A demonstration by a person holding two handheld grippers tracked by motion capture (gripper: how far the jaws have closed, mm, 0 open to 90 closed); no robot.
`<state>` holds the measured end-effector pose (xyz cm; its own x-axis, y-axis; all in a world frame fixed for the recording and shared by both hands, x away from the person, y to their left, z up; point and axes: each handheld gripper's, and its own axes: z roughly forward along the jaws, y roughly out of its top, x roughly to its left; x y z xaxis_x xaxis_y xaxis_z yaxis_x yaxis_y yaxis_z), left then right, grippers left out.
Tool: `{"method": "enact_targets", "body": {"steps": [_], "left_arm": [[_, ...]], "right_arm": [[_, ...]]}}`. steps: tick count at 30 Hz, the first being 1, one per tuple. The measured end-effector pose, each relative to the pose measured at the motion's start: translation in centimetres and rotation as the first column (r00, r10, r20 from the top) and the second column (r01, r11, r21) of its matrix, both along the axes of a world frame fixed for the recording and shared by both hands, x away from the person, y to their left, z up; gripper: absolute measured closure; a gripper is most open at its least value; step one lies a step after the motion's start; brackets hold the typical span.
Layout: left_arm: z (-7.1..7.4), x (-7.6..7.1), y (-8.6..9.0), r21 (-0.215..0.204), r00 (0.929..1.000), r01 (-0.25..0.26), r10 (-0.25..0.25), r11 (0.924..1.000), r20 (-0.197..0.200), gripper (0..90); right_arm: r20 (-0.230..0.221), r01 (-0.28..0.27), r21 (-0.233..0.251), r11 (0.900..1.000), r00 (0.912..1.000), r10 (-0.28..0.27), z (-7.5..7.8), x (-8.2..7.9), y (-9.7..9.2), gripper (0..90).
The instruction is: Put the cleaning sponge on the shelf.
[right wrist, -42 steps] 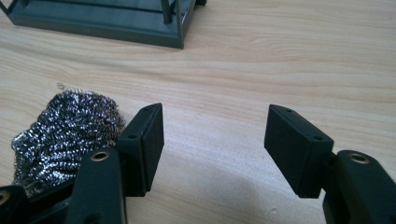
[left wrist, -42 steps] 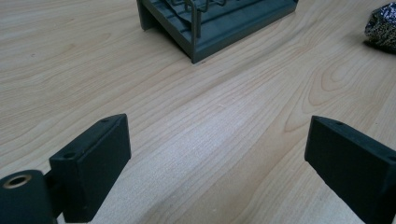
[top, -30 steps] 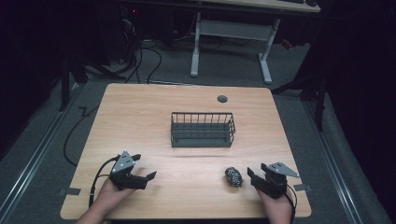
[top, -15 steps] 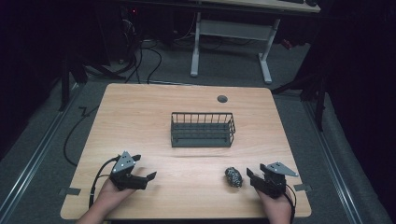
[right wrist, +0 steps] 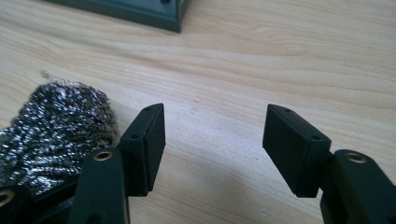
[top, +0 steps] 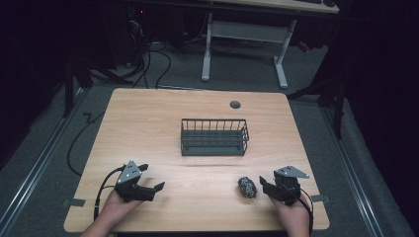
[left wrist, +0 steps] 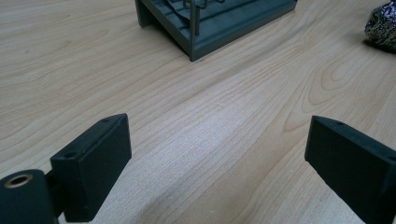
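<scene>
A ball of steel wool (top: 247, 187) lies on the wooden table (top: 148, 123) near the front right. My right gripper (top: 265, 185) rests just right of it, open. In the right gripper view the steel wool (right wrist: 56, 126) sits outside the left jaw, with only bare wood between the jaws of the right gripper (right wrist: 215, 140). Those jaws have just been closing. My left gripper (top: 152, 177) rests at the front left, its jaws wide open over bare wood (left wrist: 219, 154). The steel wool (left wrist: 383, 25) shows far off at the upper right of the left gripper view.
A dark wire basket (top: 213, 149) stands in the middle of the table, beyond both grippers; its base corner (left wrist: 219, 23) (right wrist: 140, 9) appears in both gripper views. A round cable hole (top: 235, 104) lies near the far edge. A white desk frame (top: 242, 34) stands behind the table.
</scene>
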<state>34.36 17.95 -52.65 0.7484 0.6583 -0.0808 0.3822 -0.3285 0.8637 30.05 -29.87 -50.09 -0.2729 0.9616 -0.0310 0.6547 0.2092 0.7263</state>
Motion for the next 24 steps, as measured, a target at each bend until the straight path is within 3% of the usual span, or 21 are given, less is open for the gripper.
{"method": "enact_targets", "body": {"steps": [2, 6, 9, 15, 24], "left_arm": [[0.0, 0.0, 0.0, -0.002, 1.0000, 0.000, 0.000, 1.0000, -0.001, 7.8], [-0.1, -0.1, -0.1, 0.006, 1.0000, -0.002, 0.002, 1.0000, -0.003, 7.8], [-0.1, 0.0, -0.2, 0.009, 1.0000, -0.002, 0.002, 1.0000, -0.002, 7.8], [-0.1, -0.1, -0.2, 0.010, 1.0000, 0.002, -0.002, 1.0000, -0.005, 7.9], [-0.1, 0.0, -0.1, 0.011, 1.0000, 0.004, -0.003, 0.9999, -0.005, 7.9]], "right_arm": [[-0.025, 0.001, -0.012, 0.9999, 0.9997, -0.001, 0.1, 0.2, 0.0, 39.2], [-0.056, -0.003, 0.015, 0.9999, 0.9984, 0.004, 0.2, 0.4, -0.2, 38.0], [-0.103, -0.009, 0.045, 0.9990, 0.9945, 0.014, 0.1, 0.8, -0.3, 35.7], [-0.155, -0.016, 0.040, 0.9991, 0.9876, 0.022, 0.0, 1.3, -0.2, 34.5], [-0.244, -0.036, 0.002, 0.9994, 0.9692, 0.035, 0.6, 1.8, -0.3, 34.1]]}}
